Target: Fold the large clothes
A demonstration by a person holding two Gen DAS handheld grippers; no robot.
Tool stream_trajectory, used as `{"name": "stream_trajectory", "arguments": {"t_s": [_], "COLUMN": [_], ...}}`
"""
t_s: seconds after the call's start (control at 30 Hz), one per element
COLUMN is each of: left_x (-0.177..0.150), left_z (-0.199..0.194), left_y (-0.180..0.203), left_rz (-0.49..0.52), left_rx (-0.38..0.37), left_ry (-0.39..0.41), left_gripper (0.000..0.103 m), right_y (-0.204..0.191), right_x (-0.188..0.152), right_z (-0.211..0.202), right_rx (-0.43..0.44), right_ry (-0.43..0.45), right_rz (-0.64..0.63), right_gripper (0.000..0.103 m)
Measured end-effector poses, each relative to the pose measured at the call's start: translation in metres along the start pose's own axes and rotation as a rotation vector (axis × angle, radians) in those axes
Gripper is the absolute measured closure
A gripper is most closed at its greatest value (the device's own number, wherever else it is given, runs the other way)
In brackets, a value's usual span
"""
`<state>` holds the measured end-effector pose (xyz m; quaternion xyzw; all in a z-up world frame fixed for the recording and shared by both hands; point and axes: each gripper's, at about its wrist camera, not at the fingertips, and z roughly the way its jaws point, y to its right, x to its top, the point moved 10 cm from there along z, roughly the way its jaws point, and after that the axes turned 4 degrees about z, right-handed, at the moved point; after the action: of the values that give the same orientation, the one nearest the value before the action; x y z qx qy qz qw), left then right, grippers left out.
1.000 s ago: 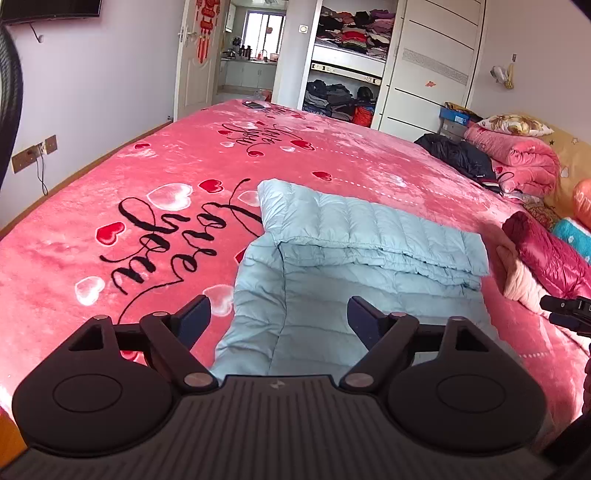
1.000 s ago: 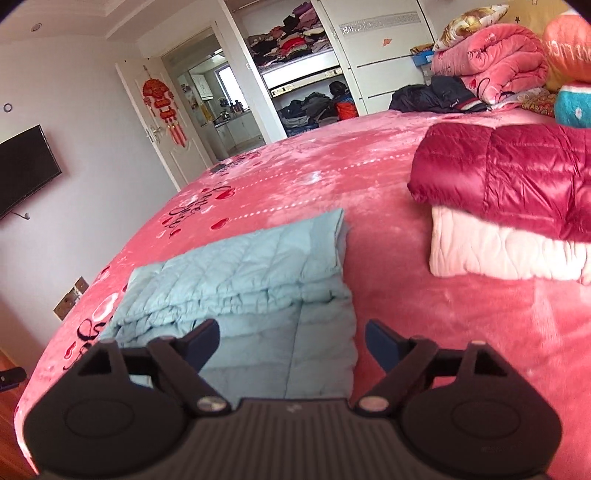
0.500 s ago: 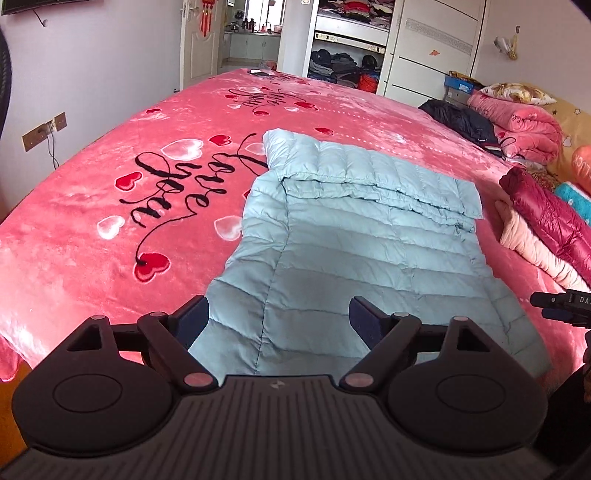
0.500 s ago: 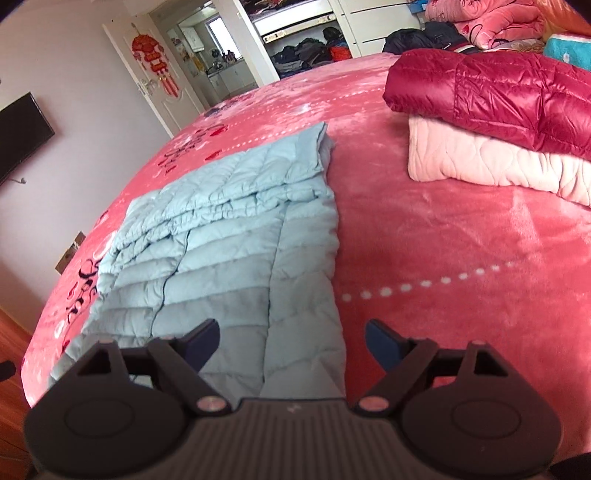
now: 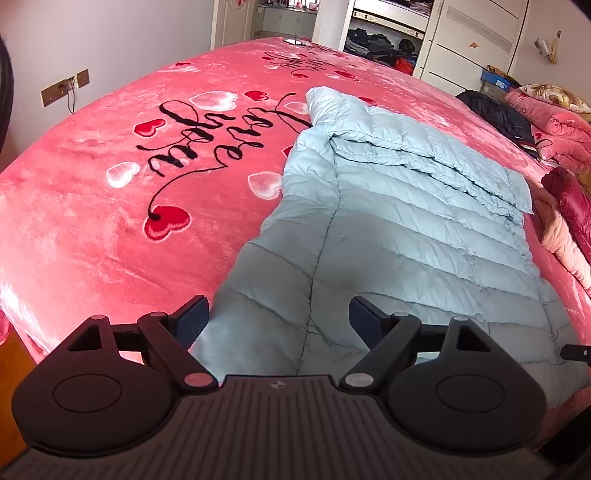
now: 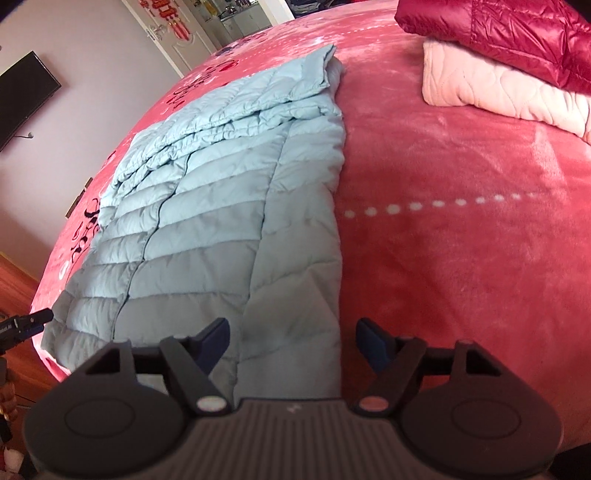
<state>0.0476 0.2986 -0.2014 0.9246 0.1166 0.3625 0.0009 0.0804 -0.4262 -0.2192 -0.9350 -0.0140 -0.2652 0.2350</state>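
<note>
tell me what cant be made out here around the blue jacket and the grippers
- Jacket near hem: both views, hidden behind the left gripper and right gripper bodies.
- Jacket's sleeves: neither view shows them; they may be tucked under the folded top layer.
- Red jacket and pink quilt: right wrist view, cut off by the frame edge.
- Wardrobe contents: left wrist view, too small.

Both grippers point forward and slightly downward. The left gripper (image 5: 279, 317) has its jaws spread wide, gripping nothing; the right gripper (image 6: 293, 341) is equally spread and empty.
</note>
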Motion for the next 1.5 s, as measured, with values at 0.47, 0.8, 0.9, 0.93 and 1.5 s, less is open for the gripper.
{"name": "stream_trajectory", "arguments": {"t_s": [0.47,0.8,0.9,0.93,1.5], "left_x": [-0.014,-0.013,-0.010,-0.008,-0.006], "left_z": [0.032,0.026,0.016,0.011,-0.104], "left_y": [0.012,0.036,0.042,0.043,0.056], "left_rz": [0.023,0.031,0.035,0.029,0.045], "left_rx": [-0.087,-0.128,-0.145,-0.158,-0.379], "left_ry": [-0.064,-0.065,-0.045,-0.036,0.077], "left_gripper": [0.021,0.092,0.097,0.097,0.099], "right_y": [-0.012,-0.015,-0.021,-0.023,-0.051], "right_x": [-0.013,-0.011,-0.010,-0.009,-0.019], "right_z": [0.014,0.025,0.023,0.020,-0.066], "right_rx": [0.099,0.182,0.196,0.200,0.429], "right_ry": [-0.085,-0.109,-0.104,-0.097,-0.035], "right_rz": [0.013,0.091,0.081,0.070,0.152], "right_gripper": [0.064,0.079,0.096,0.098,0.101]}}
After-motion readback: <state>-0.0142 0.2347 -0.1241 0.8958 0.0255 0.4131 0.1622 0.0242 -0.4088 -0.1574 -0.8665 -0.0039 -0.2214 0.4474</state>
